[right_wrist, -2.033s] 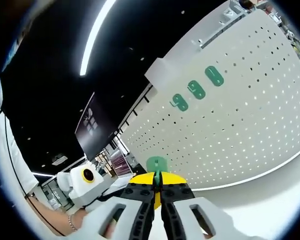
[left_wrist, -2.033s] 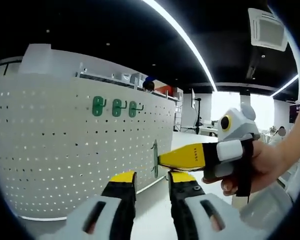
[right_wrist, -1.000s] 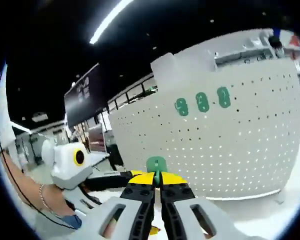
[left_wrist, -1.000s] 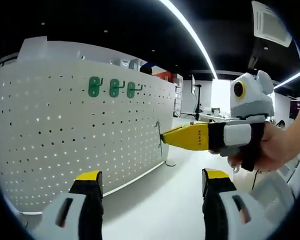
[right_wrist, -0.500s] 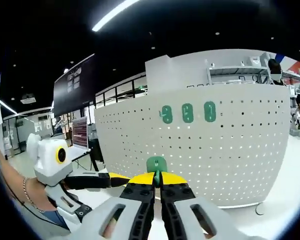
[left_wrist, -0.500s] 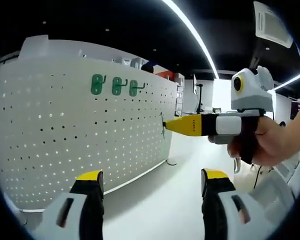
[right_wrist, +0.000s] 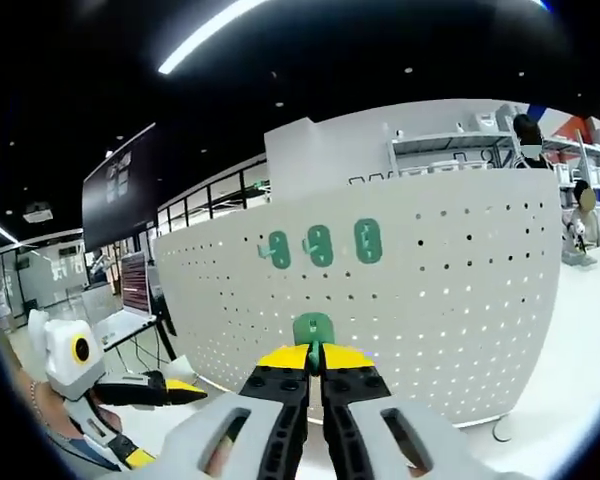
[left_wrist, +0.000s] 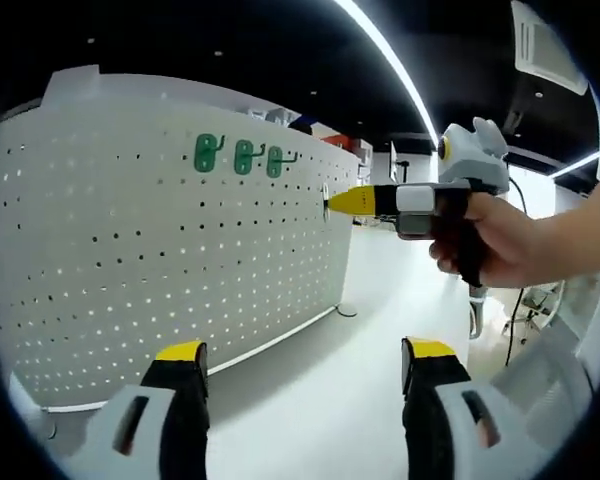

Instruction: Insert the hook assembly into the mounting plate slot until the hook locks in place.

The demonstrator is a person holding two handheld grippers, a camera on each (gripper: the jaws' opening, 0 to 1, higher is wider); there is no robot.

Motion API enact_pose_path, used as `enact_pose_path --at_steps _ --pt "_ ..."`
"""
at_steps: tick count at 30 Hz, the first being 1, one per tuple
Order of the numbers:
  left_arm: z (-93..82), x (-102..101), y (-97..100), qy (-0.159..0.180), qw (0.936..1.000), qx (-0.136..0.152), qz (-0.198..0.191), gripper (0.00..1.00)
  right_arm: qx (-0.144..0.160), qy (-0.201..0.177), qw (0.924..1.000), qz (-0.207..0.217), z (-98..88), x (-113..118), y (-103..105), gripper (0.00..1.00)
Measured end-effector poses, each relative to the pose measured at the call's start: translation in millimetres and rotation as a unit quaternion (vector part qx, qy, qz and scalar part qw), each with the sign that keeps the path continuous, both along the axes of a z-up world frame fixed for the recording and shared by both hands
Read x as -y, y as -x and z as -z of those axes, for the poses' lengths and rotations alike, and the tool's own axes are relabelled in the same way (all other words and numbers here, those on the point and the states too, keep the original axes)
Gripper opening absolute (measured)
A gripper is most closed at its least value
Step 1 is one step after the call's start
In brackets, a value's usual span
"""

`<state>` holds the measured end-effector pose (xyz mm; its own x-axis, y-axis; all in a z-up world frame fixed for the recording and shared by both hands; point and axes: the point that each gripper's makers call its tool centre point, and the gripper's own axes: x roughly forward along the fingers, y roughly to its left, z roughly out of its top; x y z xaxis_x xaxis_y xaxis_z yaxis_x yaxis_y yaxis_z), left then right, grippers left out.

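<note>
Right tongs [right_wrist: 315,372] pinch a small green hook assembly [right_wrist: 313,328] before white pegboard [right_wrist: 460,300]

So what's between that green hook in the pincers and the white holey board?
Nothing: in the right gripper view, bare air separates the held hook from the pegboard.

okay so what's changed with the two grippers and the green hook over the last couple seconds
The left gripper went from nearly shut to wide open, holding nothing. The right gripper rose toward the top row of the pegboard, staying shut on the green hook. Three mounted hooks unchanged.
</note>
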<state>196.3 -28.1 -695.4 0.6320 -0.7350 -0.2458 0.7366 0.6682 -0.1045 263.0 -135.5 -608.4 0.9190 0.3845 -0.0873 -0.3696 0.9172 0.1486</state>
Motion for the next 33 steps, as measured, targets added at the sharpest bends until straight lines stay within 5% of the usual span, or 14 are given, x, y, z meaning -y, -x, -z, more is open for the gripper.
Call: enact_pose_path --at_steps 33 --pt "15.7 -36.0 14.3 -0.006 0.9994 -0.004 -0.033 0.80 0.051 0.002 0.9961 0.071 -39.1 64.9 -58.5 0.00"
